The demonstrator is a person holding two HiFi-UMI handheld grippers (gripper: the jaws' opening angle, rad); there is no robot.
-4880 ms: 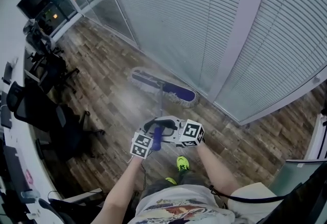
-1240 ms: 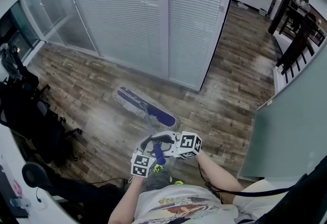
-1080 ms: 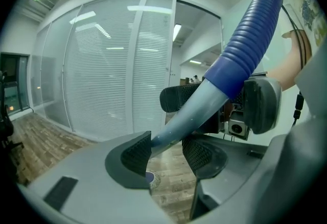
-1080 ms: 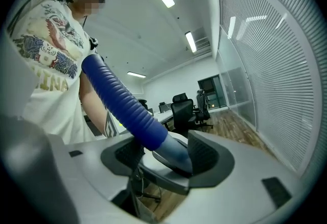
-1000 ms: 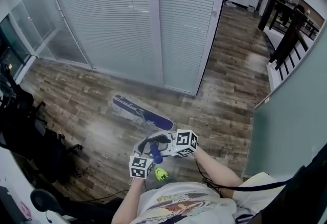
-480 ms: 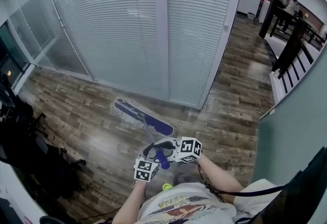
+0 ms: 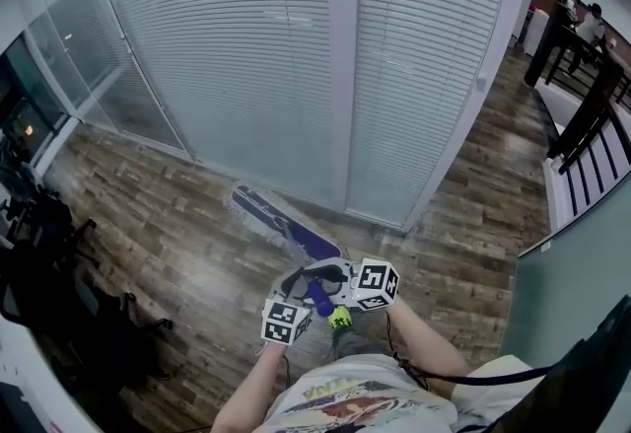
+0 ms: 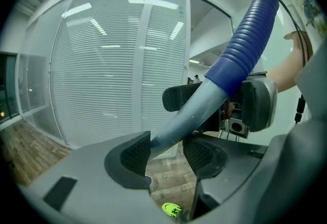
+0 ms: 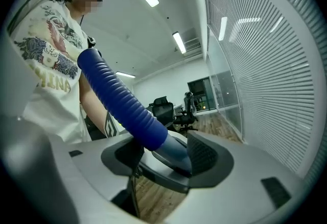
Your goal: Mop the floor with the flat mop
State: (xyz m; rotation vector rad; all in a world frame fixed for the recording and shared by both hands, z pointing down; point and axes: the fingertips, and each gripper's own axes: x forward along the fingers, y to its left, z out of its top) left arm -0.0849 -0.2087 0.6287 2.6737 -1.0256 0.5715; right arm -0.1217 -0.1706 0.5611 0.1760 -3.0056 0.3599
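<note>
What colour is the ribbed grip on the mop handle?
The grip is blue; right gripper view.

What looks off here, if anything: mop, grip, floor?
Nothing stands out. The flat mop head lies flat on the wood floor by the blinds; left claw and right claw both grip its handle.

Mop pole (image 8: 191, 108) lower part hidden behind jaws.

Both forearms (image 7: 419, 342) are being stretched forward from the torso, the grippers side by side. The left gripper (image 8: 167, 147), angled downward, is being pressed shut on the mop handle (image 8: 202, 103); the right gripper (image 9: 166, 152), nearly level, is being clamped on it slightly higher.
</note>
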